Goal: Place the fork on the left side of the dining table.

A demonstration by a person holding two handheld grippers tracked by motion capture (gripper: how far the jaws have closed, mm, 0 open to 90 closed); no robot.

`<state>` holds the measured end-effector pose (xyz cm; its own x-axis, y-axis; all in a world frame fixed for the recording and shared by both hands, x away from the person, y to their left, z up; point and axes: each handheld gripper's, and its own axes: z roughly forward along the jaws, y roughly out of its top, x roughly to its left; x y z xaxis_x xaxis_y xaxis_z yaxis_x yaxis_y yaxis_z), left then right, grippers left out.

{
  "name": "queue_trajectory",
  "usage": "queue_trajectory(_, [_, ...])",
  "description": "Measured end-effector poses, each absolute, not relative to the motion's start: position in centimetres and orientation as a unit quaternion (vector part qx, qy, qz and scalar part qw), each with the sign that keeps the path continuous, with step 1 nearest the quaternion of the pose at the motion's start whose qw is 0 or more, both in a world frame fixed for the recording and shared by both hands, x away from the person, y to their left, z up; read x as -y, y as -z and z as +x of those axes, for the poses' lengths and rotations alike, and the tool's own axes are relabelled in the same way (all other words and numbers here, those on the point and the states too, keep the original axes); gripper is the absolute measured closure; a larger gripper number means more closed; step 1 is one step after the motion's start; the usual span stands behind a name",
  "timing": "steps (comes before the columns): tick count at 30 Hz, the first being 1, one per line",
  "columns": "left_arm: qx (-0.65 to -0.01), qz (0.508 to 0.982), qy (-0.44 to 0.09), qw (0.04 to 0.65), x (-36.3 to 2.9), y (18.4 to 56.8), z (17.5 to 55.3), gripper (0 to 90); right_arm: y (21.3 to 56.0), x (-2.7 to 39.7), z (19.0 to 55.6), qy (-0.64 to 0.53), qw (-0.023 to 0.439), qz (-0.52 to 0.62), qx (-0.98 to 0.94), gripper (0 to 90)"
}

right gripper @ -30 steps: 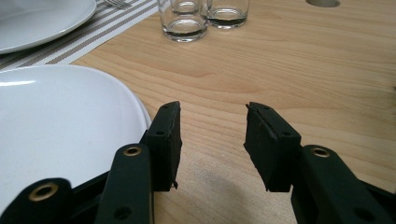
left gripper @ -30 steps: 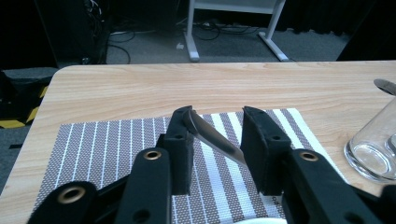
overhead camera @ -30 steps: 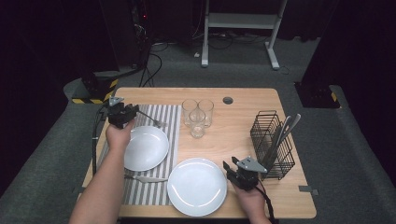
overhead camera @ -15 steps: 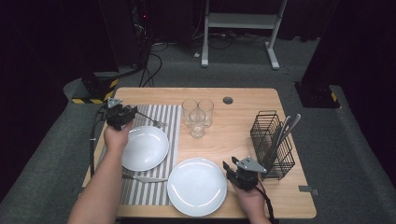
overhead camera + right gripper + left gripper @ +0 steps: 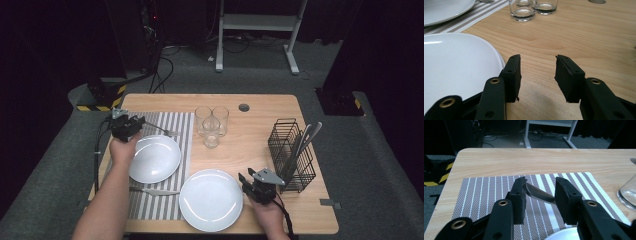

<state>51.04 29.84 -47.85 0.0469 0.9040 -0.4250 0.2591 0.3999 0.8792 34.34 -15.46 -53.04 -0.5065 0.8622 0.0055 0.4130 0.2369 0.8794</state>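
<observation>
Overhead camera, two close tong-mounted

I can read no text, label, brand name or number anywhere in my views. The only sign-like marking I see is yellow and black hazard striping on a dark object on the floor, at about ten o'clock from the bench.
</observation>
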Motion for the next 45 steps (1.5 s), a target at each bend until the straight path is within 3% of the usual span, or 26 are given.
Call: queue_trajectory(45, [-0.658,0.456,-0.258,0.541,-30.8,50.1,52.4,52.6,53.0,15.4,34.3,-0.441,0.251,0.429,-0.747,55.2])
